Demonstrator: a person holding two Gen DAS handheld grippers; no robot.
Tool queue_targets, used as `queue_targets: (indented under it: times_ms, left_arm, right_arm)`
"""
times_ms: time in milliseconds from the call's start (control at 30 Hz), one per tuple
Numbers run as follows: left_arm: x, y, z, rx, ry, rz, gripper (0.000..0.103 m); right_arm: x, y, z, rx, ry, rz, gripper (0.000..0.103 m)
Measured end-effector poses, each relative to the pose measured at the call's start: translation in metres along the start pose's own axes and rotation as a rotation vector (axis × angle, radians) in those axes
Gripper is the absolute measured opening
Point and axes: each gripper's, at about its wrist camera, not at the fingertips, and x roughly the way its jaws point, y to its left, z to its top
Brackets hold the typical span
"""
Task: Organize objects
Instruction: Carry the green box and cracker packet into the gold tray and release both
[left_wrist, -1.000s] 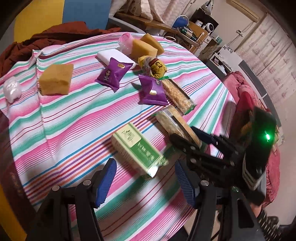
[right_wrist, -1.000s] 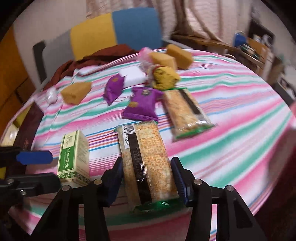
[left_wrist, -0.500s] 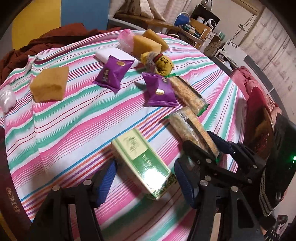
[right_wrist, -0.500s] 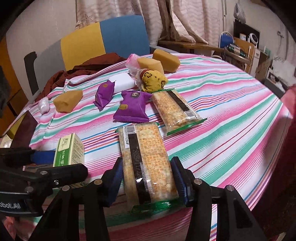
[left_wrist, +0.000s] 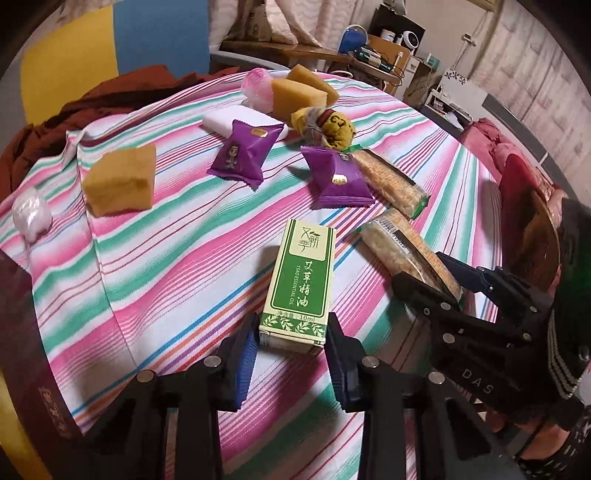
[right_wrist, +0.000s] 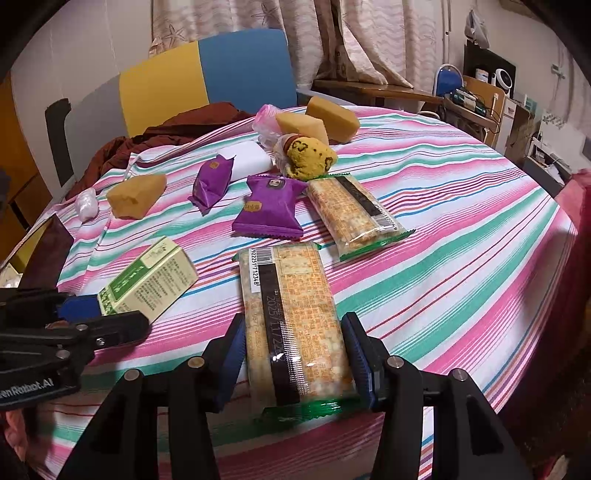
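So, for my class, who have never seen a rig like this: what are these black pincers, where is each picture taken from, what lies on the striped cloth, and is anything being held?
There is no robot here. A person holds one two-finger gripper in each hand, and each carries a wide-angle camera looking along its fingers. One picture comes from the left gripper, the other from the right gripper. The left one's jaws have just been closing and now clamp a green essential-oil box. The right one grips a clear-wrapped cracker pack. Also on the striped tablecloth: a second cracker pack, two purple sachets, yellow sponge blocks and a white bar.
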Motion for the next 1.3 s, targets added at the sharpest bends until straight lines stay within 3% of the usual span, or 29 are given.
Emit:
queue_targets:
  times_ms: [200, 400, 667, 1067, 1300]
  left_arm:
    - [-0.004, -0.005, -0.006, 0.055, -0.023, 0.007, 0.033]
    - [-0.03, 0.001, -0.017, -0.014, -0.067, -0.053, 0.033]
    - [-0.068, 0.026, -0.029, -0.062, -0.153, -0.013, 0.033]
    - [-0.129, 0.104, -0.071, -0.26, -0.256, 0.068, 0.033]
    - [-0.152, 0.16, -0.106, -0.401, -0.273, 0.146, 0.033]
  right_arm:
    - [-0.005, 0.003, -0.002, 0.012, 0.003, 0.003, 0.05]
    - [-0.012, 0.008, -0.005, 0.049, 0.008, 0.04, 0.049]
    - [-0.018, 0.036, 0.001, 0.022, 0.022, 0.104, 0.049]
    - [-0.037, 0.125, 0.029, -0.134, -0.012, 0.249, 0.049]
    - [-0.053, 0.203, 0.045, -0.256, -0.039, 0.374, 0.049]
